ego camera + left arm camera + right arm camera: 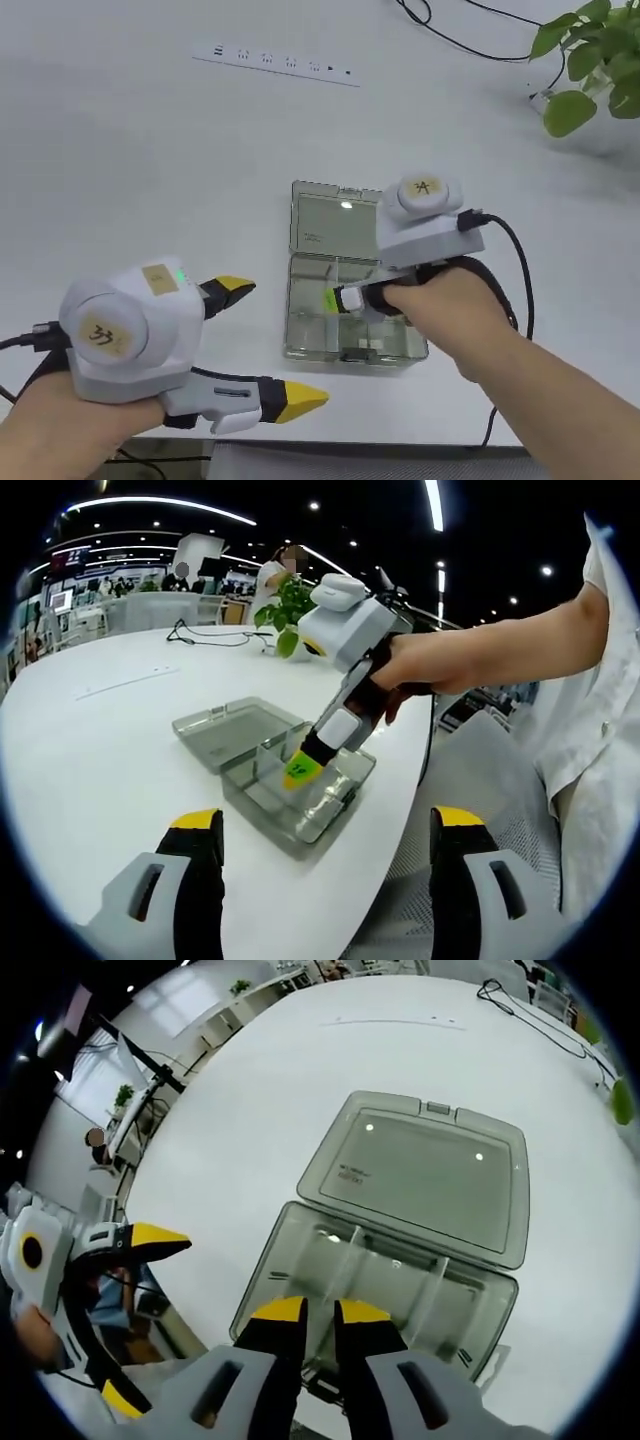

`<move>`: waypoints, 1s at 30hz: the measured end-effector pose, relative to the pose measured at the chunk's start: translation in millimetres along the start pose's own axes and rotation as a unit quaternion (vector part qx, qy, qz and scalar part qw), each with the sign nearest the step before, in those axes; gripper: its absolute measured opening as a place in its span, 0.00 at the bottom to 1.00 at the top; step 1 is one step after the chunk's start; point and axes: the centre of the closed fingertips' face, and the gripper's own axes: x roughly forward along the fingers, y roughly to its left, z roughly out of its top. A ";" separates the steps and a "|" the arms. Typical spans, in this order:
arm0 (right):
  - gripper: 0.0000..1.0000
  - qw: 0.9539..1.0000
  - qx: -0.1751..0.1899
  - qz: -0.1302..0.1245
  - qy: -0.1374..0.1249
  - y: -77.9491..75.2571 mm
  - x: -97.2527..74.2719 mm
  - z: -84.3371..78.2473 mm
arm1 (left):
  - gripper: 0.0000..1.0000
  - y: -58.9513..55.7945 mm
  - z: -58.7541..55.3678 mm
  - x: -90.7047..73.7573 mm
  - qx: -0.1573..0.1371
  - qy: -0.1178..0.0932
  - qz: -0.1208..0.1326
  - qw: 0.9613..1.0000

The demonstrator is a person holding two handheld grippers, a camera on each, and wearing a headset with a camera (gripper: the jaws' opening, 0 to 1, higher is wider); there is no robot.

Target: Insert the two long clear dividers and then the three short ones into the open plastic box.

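While right hand-held gripper (320, 1312) is dipped into open box (298, 300) near counter (150, 150) edge, jaws are set narrow, probably for pressing divider (338, 1260) down; whether it is pinched cannot be told. Aside, left hand-held gripper (272, 340) is held wide, out of way.

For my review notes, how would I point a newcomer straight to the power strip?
On the white table, look past the clear plastic box toward the far edge. The power strip lies flat there, left of the leafy plant: a long, thin white bar with a row of sockets, unlike the black cables beside the plant.
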 end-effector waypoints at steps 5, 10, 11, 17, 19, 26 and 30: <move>0.16 1.000 0.009 0.014 -0.018 -1.0 -10.1 2.5 | 0.86 0.9 0.6 -2.0 -0.002 0.001 0.007 1.000; 0.19 0.998 0.016 0.039 -0.054 0.8 -25.9 11.6 | 0.86 -0.3 3.2 -3.6 0.001 0.002 0.014 1.000; 0.19 0.997 0.017 0.045 -0.063 1.3 -30.9 13.8 | 0.86 -0.3 3.3 -3.7 0.001 0.002 0.015 1.000; 0.22 0.990 0.010 0.079 -0.112 3.7 -57.9 26.1 | 0.87 -2.0 5.5 -4.8 0.001 0.003 0.024 1.000; 0.22 0.987 -0.013 0.095 -0.131 8.0 -68.7 29.2 | 0.87 -2.0 4.1 -4.9 0.003 0.008 0.027 1.000; 0.30 0.973 -0.109 0.119 -0.162 7.9 -98.2 27.2 | 0.87 -5.5 7.8 -6.3 0.001 0.005 0.036 0.999; 0.34 0.968 -0.167 0.121 -0.144 -4.8 -107.5 15.1 | 0.87 -5.2 8.4 -6.6 0.001 0.005 0.041 0.999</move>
